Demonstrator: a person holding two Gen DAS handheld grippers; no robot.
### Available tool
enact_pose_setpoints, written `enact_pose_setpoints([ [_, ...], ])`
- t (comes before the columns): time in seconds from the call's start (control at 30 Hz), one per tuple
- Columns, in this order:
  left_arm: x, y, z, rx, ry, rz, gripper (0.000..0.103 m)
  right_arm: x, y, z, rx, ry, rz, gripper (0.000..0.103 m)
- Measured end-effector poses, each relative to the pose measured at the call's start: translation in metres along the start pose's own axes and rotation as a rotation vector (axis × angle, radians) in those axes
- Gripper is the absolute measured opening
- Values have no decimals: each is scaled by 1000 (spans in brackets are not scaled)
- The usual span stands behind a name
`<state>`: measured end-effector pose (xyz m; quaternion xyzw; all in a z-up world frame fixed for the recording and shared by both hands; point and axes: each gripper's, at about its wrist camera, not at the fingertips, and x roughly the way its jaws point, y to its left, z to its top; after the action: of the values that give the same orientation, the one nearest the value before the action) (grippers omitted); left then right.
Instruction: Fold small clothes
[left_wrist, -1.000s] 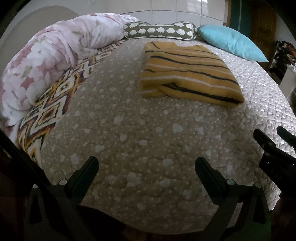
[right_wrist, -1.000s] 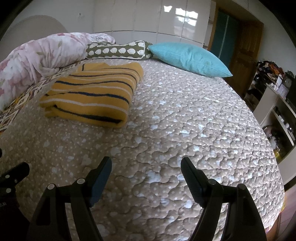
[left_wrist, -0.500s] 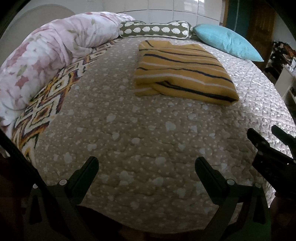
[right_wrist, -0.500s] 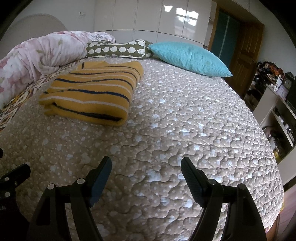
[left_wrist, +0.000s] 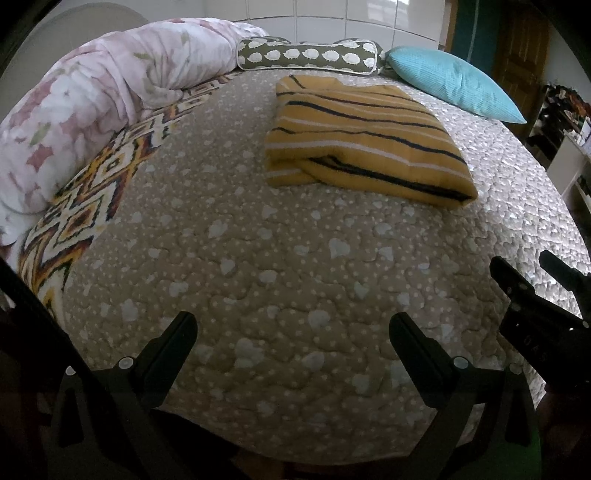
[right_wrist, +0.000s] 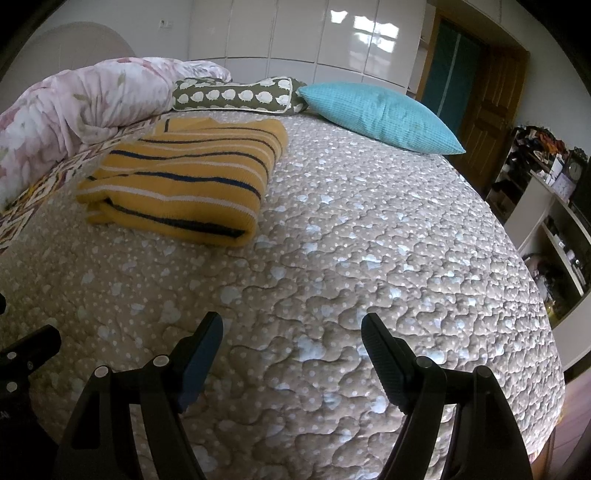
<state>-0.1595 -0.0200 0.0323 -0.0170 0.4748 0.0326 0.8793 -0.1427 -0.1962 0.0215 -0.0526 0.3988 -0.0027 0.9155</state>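
Yellow striped sweater (left_wrist: 362, 140) folded on quilt (left_wrist: 258, 258), shelves (right_wrist: 554, 206) only in right view, both hand-held grippers apart, empty

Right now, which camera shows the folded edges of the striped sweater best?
Left wrist: the sweater sits near centre, its layered near-left corner facing the lens. The right wrist view shows the sweater off to the left, mostly its rounded fold edge, layers less distinct.

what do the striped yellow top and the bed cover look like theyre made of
Striped yellow top: seems a soft knit, matte; fine ribbed rows show along its thick, rounded folded edge. Bed cover: looks like quilted, padded fabric with a slight sheen; wavy stitch lines puff it up and pale patches catch the light. Fibre of either cannot be told.
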Motion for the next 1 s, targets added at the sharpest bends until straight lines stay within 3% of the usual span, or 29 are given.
enact_pose_setpoints([
  [1.0,7,2,0,-11,19,-10,103,8,5,0,-26,12,1,82],
])
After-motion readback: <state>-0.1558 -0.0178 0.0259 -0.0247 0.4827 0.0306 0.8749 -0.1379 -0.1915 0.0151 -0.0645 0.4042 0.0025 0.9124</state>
